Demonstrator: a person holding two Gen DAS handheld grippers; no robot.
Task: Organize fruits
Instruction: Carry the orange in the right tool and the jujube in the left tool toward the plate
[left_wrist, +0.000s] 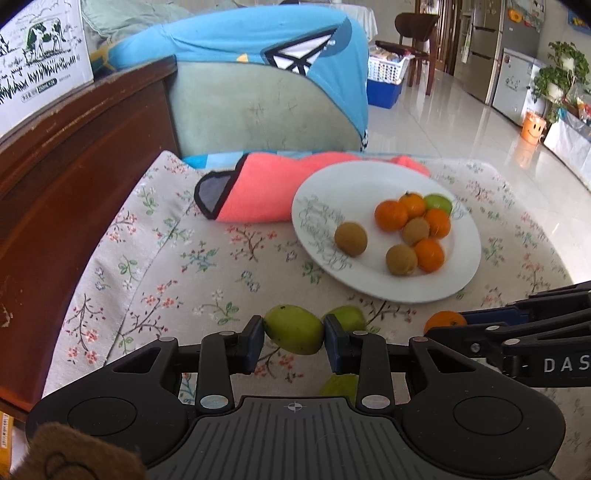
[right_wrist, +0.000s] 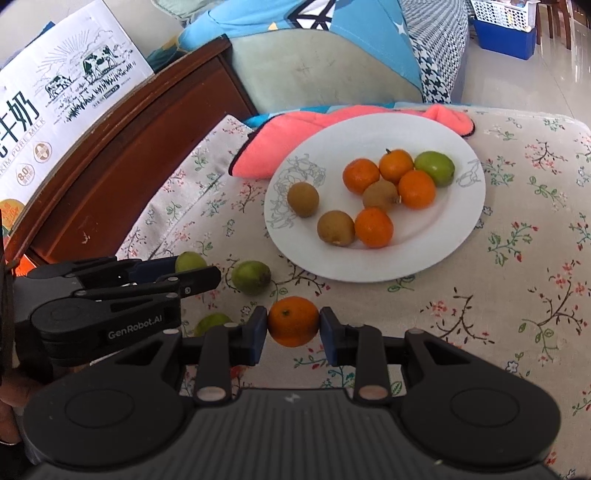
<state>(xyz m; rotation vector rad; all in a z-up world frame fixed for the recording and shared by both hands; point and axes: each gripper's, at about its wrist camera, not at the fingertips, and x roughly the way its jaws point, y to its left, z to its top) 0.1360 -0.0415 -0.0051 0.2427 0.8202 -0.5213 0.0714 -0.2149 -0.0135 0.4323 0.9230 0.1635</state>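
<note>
My left gripper (left_wrist: 294, 338) is shut on a green fruit (left_wrist: 291, 328), held just above the flowered tablecloth (left_wrist: 166, 280). My right gripper (right_wrist: 293, 326) is shut on a small orange (right_wrist: 293, 317); in the left wrist view that orange (left_wrist: 445, 320) shows at the right edge. The white plate (left_wrist: 373, 280) (right_wrist: 436, 240) lies beyond both grippers. It holds several oranges, three brown fruits and one green fruit (right_wrist: 434, 168). Two more green fruits lie loose on the cloth, one (right_wrist: 251, 277) near the plate and one (right_wrist: 212, 322) closer to me.
A pink cloth (left_wrist: 258, 192) lies behind the plate. A dark wooden cabinet (left_wrist: 74, 177) with a milk carton (right_wrist: 55, 107) on it borders the table's left side. A padded chair with a blue cushion (left_wrist: 258, 48) stands behind. The table edge drops to tiled floor at the right.
</note>
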